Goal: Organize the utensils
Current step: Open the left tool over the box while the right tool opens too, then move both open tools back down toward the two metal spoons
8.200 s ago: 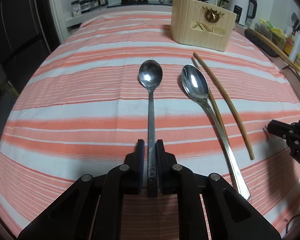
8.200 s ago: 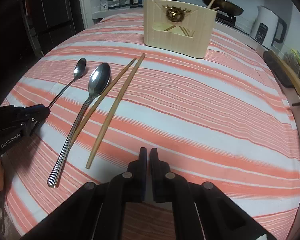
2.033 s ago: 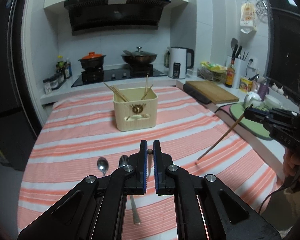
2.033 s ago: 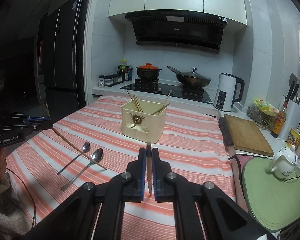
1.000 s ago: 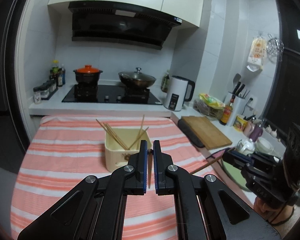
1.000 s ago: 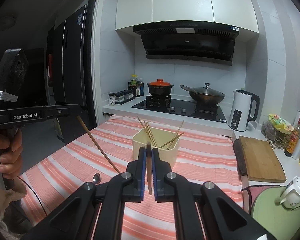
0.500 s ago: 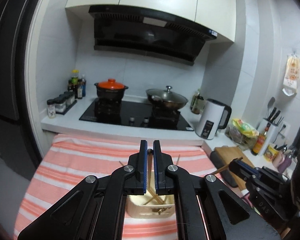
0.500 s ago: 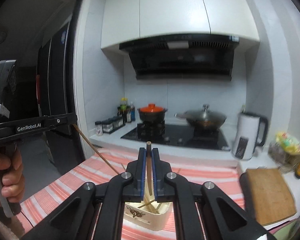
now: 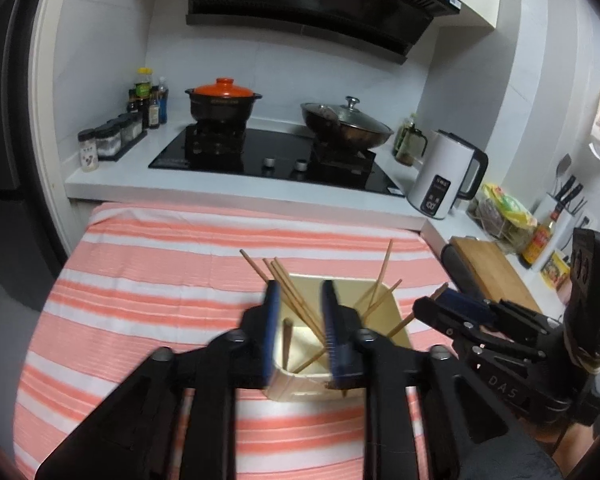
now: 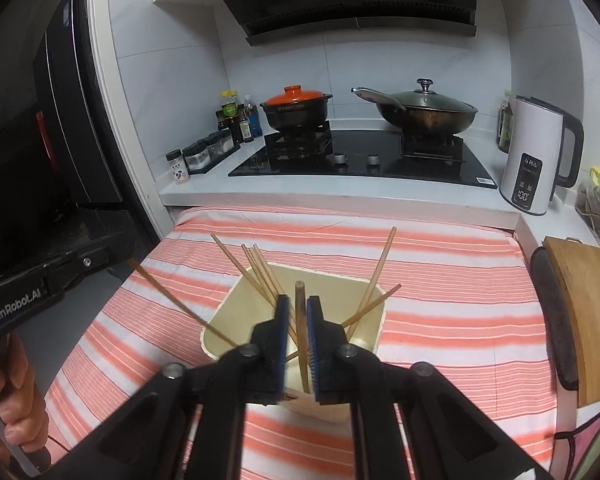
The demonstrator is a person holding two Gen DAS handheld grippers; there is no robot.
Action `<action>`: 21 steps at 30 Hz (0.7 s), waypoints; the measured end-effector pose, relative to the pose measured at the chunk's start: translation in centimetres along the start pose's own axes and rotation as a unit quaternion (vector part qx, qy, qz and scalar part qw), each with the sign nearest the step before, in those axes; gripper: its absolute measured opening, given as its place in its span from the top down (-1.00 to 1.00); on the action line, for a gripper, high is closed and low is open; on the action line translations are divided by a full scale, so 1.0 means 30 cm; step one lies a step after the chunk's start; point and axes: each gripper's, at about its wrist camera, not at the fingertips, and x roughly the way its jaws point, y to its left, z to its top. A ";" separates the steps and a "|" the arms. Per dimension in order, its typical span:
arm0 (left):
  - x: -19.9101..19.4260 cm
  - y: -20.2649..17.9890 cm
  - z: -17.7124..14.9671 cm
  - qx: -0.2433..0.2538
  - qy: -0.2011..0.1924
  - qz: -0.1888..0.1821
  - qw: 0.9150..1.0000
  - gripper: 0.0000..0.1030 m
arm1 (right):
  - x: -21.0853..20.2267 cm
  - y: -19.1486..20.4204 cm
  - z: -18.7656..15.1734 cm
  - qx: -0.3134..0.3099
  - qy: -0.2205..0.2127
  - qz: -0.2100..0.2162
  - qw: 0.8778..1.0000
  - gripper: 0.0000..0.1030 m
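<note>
Left hand-held gripper (image 9: 300, 328): jaws spread wide above the cream utensil holder (image 9: 396, 312), a chopstick (image 9: 287, 342) standing free between them, its lower end inside the holder. Right hand-held gripper (image 10: 298, 338): jaws narrow, clamped on a second chopstick (image 10: 300, 312) held upright over the same holder, which sits on the striped desk (image 10: 460, 280). Other chopsticks (image 10: 260, 268) lean fanned against the rim. Risk, as judged: the gripped stick, lowered off-line, could strike the leaning sticks or the rim and tip out; both tools crowding one opening could also collide.
</note>
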 end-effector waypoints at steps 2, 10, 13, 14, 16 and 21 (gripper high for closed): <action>-0.056 0.003 -0.013 0.004 -0.023 0.007 1.000 -0.47 | -0.040 -0.001 -0.002 -0.004 -0.028 0.001 1.000 -0.14; -0.287 0.033 -0.141 0.020 -0.051 0.025 0.998 -0.95 | -0.278 0.033 -0.061 -0.026 -0.085 -0.032 0.996 -0.40; -0.352 0.049 -0.283 0.038 -0.028 0.030 0.998 -0.96 | -0.354 0.055 -0.147 -0.036 -0.077 -0.030 0.996 -0.43; -0.368 0.060 -0.346 0.043 -0.017 0.033 0.998 -0.96 | -0.374 0.063 -0.188 -0.040 -0.072 -0.033 0.996 -0.46; -0.390 0.095 -0.470 0.043 0.006 0.046 0.998 -0.96 | -0.404 0.082 -0.289 -0.047 -0.059 -0.036 0.996 -0.46; -0.410 0.168 -0.755 0.033 0.075 0.088 0.993 -0.96 | -0.420 0.153 -0.614 -0.066 0.008 -0.044 0.997 -0.46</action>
